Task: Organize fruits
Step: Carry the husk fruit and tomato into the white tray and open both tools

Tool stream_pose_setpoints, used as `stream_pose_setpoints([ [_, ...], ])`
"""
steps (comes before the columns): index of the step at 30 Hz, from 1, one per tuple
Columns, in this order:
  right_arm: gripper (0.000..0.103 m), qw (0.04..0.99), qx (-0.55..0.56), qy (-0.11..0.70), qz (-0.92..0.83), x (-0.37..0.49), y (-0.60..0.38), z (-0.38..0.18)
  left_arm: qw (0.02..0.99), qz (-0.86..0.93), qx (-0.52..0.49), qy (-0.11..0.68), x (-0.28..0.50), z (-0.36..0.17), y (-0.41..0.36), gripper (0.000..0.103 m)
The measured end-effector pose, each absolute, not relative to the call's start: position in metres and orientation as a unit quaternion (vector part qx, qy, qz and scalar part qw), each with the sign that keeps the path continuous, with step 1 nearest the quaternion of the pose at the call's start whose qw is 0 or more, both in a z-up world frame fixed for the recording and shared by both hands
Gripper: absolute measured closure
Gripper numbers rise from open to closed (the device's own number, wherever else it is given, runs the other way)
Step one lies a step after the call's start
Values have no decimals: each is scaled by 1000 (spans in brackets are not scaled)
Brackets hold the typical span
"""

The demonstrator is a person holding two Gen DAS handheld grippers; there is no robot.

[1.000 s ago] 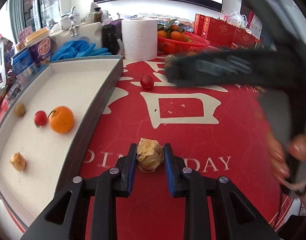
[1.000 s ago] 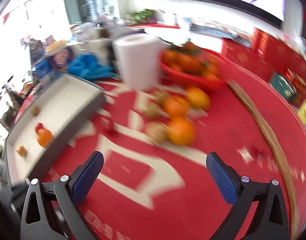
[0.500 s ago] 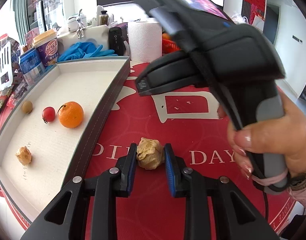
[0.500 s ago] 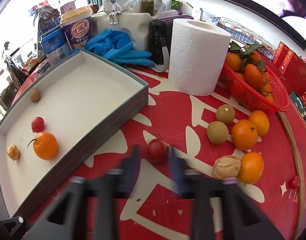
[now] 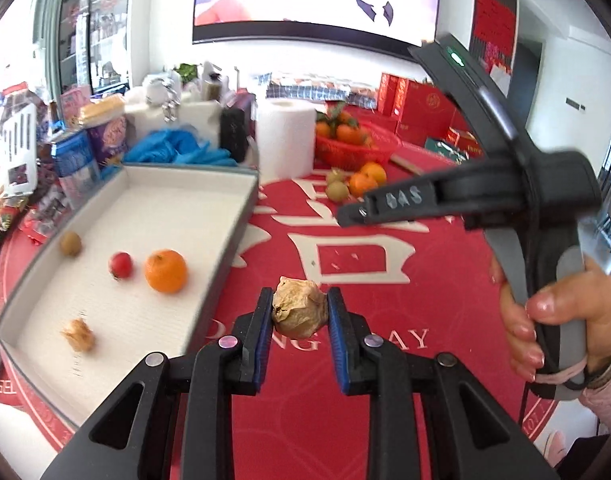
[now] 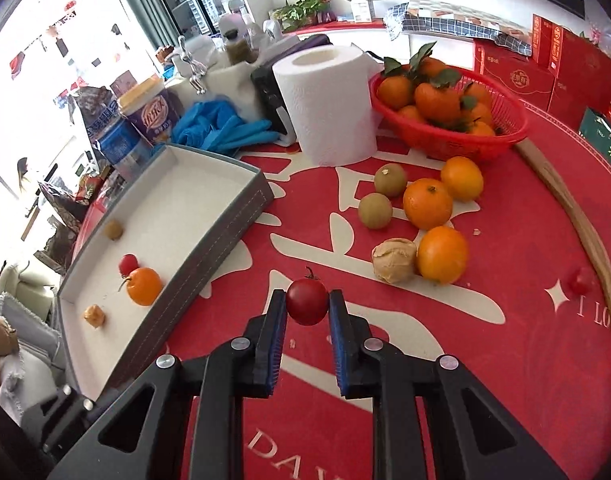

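Observation:
My left gripper [image 5: 300, 312] is shut on a wrinkled tan fruit [image 5: 299, 313], lifted above the red tablecloth beside the grey tray [image 5: 241, 224]. In that tray lie an orange [image 5: 165, 271], a cherry tomato [image 5: 120, 265], a small brown fruit [image 5: 71, 244] and another wrinkled tan fruit [image 5: 78, 335]. My right gripper [image 6: 307, 307] is shut on a red cherry tomato [image 6: 307, 307] over the cloth. Its body [image 5: 517, 184], with a hand on the handle, fills the right of the left wrist view. Loose oranges [image 6: 427, 203], two green-brown fruits [image 6: 375, 211] and a tan wrinkled fruit [image 6: 394, 260] lie behind it.
A red basket [image 6: 485, 144] of oranges, a paper roll [image 6: 327, 108], blue gloves [image 6: 221, 128] and cups and boxes crowd the far side. Another cherry tomato [image 6: 581, 280] lies by a wooden stick [image 6: 577, 216] at the right. Red gift boxes [image 6: 545, 68] stand behind.
My right gripper swung down over the cherry tomato on the cloth and shut on it. My left gripper rose with the wrinkled fruit still held.

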State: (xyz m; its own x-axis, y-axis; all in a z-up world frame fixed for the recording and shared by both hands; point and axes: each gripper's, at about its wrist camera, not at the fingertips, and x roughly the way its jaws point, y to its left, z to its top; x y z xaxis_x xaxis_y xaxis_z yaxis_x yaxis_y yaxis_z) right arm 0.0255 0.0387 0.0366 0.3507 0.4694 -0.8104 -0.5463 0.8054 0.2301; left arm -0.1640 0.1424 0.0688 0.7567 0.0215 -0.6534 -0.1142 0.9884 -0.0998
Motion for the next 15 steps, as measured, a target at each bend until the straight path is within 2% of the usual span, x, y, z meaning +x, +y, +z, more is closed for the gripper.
stream_pose_setpoints([
  [15, 81, 811, -73, 459, 355, -4, 104, 56, 926, 162, -103, 326, -187, 83, 244, 75],
])
